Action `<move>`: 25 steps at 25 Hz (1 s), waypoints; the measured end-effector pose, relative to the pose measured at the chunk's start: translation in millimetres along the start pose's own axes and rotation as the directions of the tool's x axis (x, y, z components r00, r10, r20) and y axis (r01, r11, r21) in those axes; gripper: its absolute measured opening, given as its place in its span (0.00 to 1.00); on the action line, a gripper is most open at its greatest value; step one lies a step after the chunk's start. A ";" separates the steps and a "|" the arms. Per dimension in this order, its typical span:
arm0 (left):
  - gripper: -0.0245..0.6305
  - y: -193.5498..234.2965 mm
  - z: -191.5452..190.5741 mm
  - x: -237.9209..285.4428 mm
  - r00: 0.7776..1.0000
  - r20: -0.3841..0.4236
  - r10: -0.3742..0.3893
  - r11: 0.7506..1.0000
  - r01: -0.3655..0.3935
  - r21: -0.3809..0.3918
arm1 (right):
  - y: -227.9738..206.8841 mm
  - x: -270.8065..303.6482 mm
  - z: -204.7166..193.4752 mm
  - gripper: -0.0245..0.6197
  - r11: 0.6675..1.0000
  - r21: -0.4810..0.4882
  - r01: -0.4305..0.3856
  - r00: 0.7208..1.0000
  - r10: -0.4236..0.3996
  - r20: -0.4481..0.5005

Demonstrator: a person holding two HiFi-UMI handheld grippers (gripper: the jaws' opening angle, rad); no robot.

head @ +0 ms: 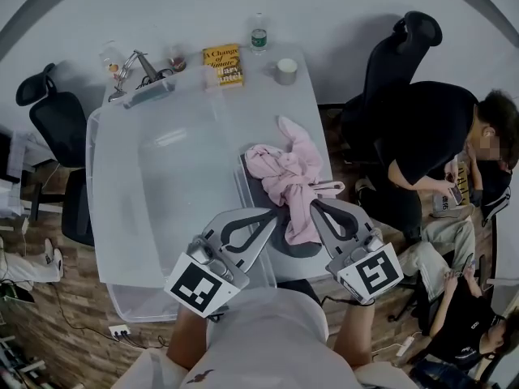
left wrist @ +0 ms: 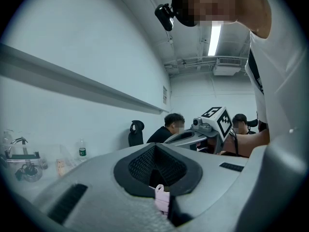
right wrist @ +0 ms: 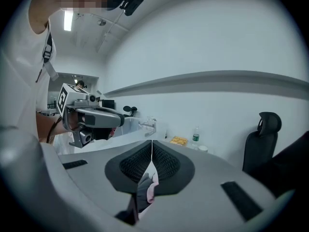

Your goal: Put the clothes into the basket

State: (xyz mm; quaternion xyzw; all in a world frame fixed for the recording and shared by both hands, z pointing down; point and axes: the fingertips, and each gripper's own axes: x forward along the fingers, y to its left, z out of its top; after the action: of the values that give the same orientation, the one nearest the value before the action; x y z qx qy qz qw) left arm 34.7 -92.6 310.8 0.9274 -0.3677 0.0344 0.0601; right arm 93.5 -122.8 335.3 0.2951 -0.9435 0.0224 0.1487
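Pinching clothes [head: 280, 167], left claw [head: 270, 216], right claw [head: 315, 206] level

On the far side of the table, a yellow book [head: 223, 65] is seen whose cover is printed with the title "A Change of Climate"; the larger name beneath it can be read only in part and appears to be Hilary Mantel. The green label on the bottle [head: 259, 35] just right of it cannot be read. On the cubes of the left gripper [head: 272, 215] and the right gripper [head: 315, 203], only square black-and-white marker patterns are shown, without letters.
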 end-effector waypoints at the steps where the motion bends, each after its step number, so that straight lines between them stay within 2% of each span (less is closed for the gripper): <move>1: 0.05 0.3 -1.0 2.4 1.000 -0.005 -0.003 1.000 0.003 -0.001 | -1.7 0.9 -2.7 0.05 1.000 -0.001 0.002 1.000 -0.002 -0.012; 11: 0.05 1.5 -10.7 25.4 0.999 -0.038 -0.033 0.999 0.034 0.025 | -16.9 13.7 -50.4 0.06 1.000 -0.001 0.029 0.982 -0.028 -0.186; 15: 0.05 4.1 -13.6 32.3 0.998 -0.050 -0.041 0.999 0.042 0.023 | -21.3 23.2 -68.8 0.16 0.999 0.018 0.031 0.966 -0.025 -0.259; 20: 0.05 6.5 -22.6 40.9 0.997 -0.062 -0.047 0.999 0.048 0.021 | -25.4 31.6 -95.2 0.21 0.999 0.038 0.030 0.950 -0.017 -0.313; 25: 0.05 7.7 -30.1 47.0 0.996 -0.076 -0.054 0.998 0.055 0.014 | -26.7 38.7 -116.9 0.31 0.997 0.067 0.029 0.933 -0.003 -0.361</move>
State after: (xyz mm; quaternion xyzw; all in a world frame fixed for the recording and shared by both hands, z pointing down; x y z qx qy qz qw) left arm 63.0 -125.9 346.3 0.9355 -0.3396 0.0707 0.0674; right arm 109.5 -151.0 457.1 0.2987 -0.8965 0.1086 0.3086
